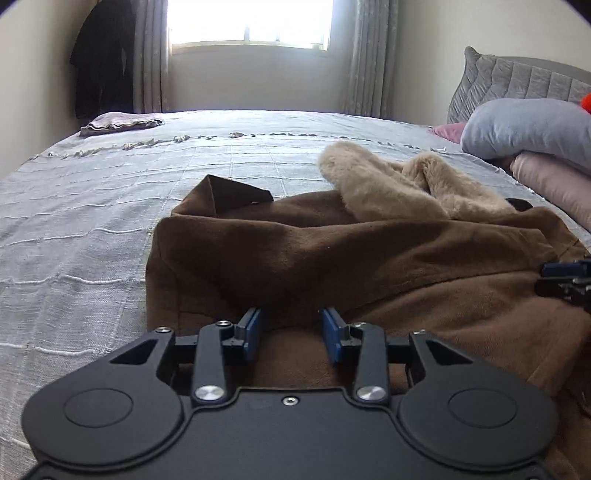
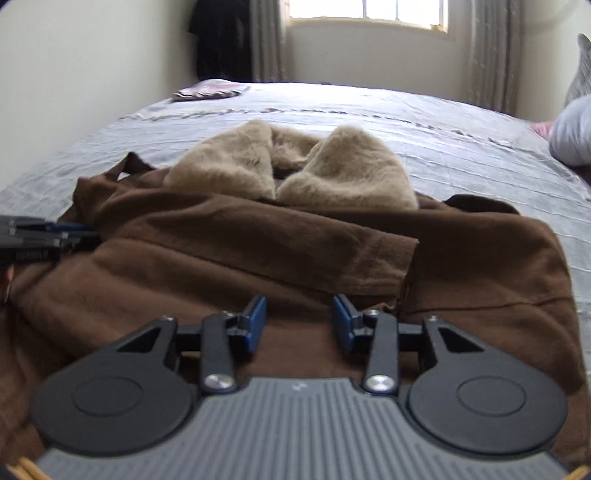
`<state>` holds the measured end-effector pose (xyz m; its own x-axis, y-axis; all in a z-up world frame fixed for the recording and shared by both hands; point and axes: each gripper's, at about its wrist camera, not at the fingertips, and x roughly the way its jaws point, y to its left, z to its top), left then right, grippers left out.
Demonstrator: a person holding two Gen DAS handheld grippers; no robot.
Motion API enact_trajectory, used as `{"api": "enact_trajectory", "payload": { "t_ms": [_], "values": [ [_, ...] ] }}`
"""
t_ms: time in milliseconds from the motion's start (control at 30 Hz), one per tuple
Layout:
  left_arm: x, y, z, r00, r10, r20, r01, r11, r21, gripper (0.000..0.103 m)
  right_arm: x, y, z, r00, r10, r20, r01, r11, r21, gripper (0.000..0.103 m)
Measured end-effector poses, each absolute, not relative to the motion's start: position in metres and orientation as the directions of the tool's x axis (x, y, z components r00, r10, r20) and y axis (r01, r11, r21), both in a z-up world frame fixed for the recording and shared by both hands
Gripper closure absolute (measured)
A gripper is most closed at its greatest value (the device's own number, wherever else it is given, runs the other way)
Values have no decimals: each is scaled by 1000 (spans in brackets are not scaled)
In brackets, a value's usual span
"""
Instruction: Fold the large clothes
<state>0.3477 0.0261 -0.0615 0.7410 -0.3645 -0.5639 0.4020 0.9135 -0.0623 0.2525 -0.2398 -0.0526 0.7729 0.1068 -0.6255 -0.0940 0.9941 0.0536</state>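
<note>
A large brown coat (image 1: 369,258) with a tan fur collar (image 1: 384,184) lies partly folded on the grey bed. It also shows in the right wrist view (image 2: 295,251), with the fur collar (image 2: 295,166) at its far end. My left gripper (image 1: 291,325) is open over the coat's near left part, holding nothing. My right gripper (image 2: 299,314) is open over the coat's near middle, holding nothing. The right gripper shows at the right edge of the left wrist view (image 1: 565,280); the left gripper shows at the left edge of the right wrist view (image 2: 40,240).
A grey bedspread (image 1: 92,221) covers the bed. A folded cloth (image 1: 122,123) lies at its far left corner. Pillows (image 1: 528,129) and a grey headboard (image 1: 524,81) stand at the right. A window (image 1: 251,22) with curtains and a dark hanging garment (image 1: 103,59) are behind.
</note>
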Motion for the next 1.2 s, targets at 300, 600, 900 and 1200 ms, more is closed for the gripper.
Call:
{"api": "enact_trajectory", "payload": {
  "t_ms": [300,600,900,1200],
  "values": [
    [275,24,-51,709,-410,-574,446,891,-85,65,197,-227,-29,764,113,-635,-132,991,17,61],
    [197,35,-2,754,-371,-542,415,909,-44,28,139,-227,15,772,80,-631,-103,995,0,36],
    [115,89,24,711,-364,-601,402,913,-78,0,25,-282,56,792,57,-608,-62,998,12,8],
    [67,146,23,660,-408,-631,356,909,-216,0,-63,-342,54,770,73,-634,12,992,128,2]
  ]
}}
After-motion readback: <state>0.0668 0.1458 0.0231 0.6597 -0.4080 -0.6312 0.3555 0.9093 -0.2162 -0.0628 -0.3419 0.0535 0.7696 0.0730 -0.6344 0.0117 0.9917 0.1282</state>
